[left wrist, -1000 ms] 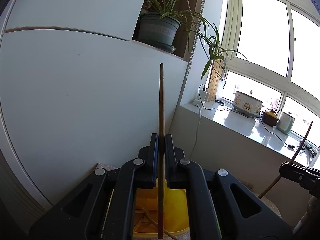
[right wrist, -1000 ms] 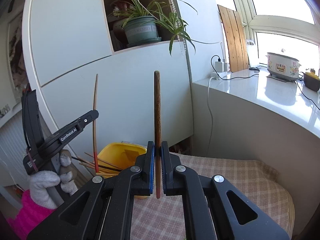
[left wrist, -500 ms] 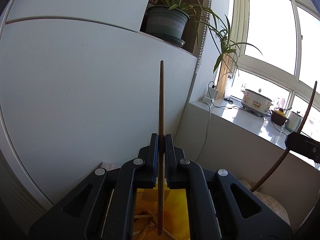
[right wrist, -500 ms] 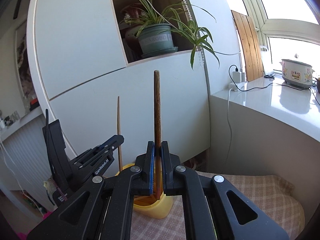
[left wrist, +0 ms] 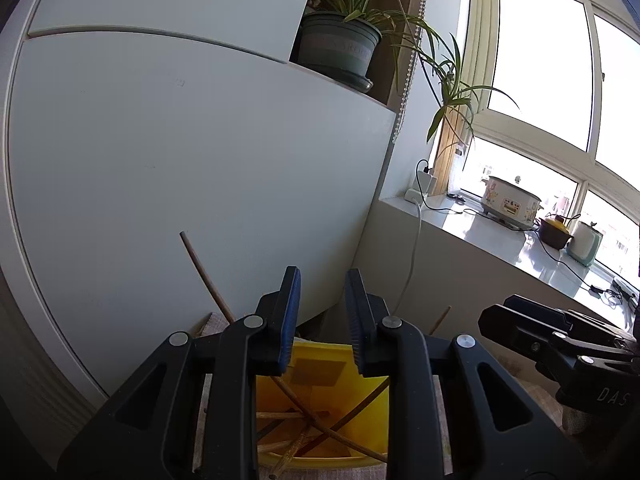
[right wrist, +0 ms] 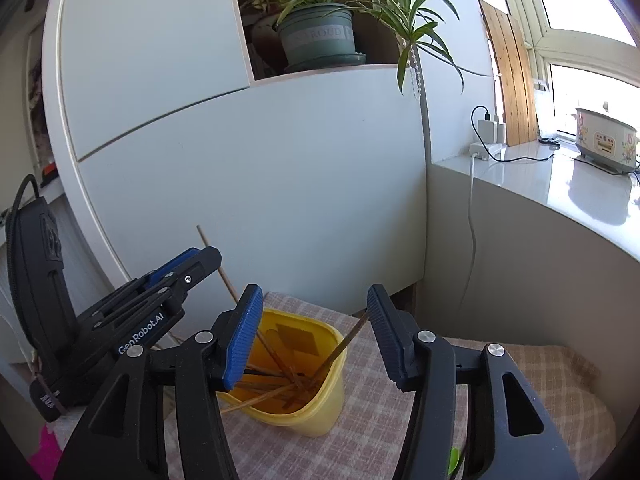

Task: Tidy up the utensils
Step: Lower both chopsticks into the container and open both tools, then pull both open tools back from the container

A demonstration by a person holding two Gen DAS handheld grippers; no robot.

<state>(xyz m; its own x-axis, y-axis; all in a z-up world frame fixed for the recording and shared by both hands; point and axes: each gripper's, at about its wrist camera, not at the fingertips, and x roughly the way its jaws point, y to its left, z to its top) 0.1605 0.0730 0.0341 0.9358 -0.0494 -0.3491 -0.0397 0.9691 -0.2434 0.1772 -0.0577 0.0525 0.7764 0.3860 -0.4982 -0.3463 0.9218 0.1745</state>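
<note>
A yellow plastic container [right wrist: 320, 412] stands on the checked cloth and holds several wooden chopsticks. One chopstick [right wrist: 224, 272] leans out over its left rim, another [right wrist: 348, 344] over its right rim. My right gripper [right wrist: 314, 296] hovers just above the container, its jaws opening wide with nothing between them. In the left wrist view the container [left wrist: 360, 396] sits right under my left gripper [left wrist: 322, 292], whose jaws are opening a little and are empty. The leaning chopstick [left wrist: 204, 276] rises to its left. Each gripper shows in the other's view: the left [right wrist: 196, 258], the right [left wrist: 500, 314].
A white cabinet [right wrist: 260, 184] stands close behind the container, with a potted plant [right wrist: 320, 36] in its niche. To the right runs a white sill [right wrist: 560, 188] with a cooker [right wrist: 604, 140], a charger and cables. The checked cloth [right wrist: 520, 372] spreads to the right.
Both grippers held an upright chopstick; both have let go, and the chopsticks now lean in the yellow container. The right gripper came closer to the container.
</note>
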